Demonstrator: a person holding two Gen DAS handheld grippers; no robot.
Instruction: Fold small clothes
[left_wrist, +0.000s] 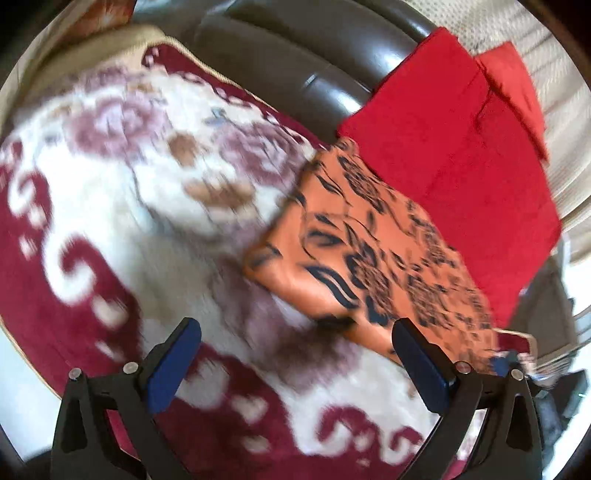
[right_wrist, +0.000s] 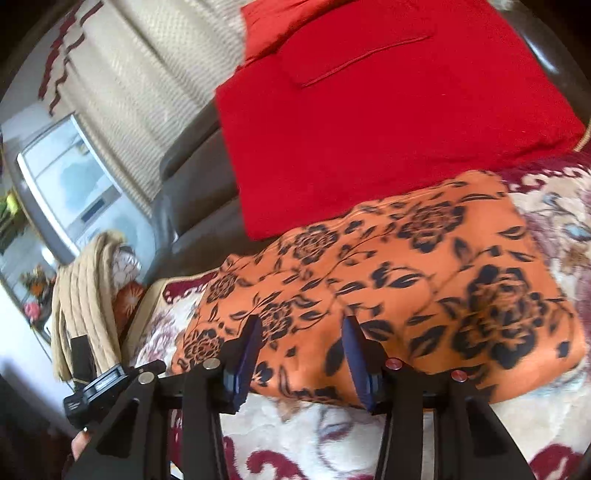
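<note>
A folded orange cloth with black flower print (left_wrist: 369, 254) (right_wrist: 388, 291) lies flat on a cream and maroon floral blanket (left_wrist: 122, 192) (right_wrist: 306, 428). A folded red cloth (left_wrist: 454, 158) (right_wrist: 369, 110) lies beside it, its edge over the orange one. My left gripper (left_wrist: 295, 332) is wide open and empty above the blanket, just left of the orange cloth. My right gripper (right_wrist: 301, 328) is open with a narrower gap, hovering over the near edge of the orange cloth, holding nothing.
A dark leather sofa (left_wrist: 288, 51) (right_wrist: 195, 195) lies under the blanket. A cream knitted throw (right_wrist: 147, 85) covers its back. A beige rolled blanket (right_wrist: 85, 299) hangs at the left. A window (right_wrist: 70, 177) is behind.
</note>
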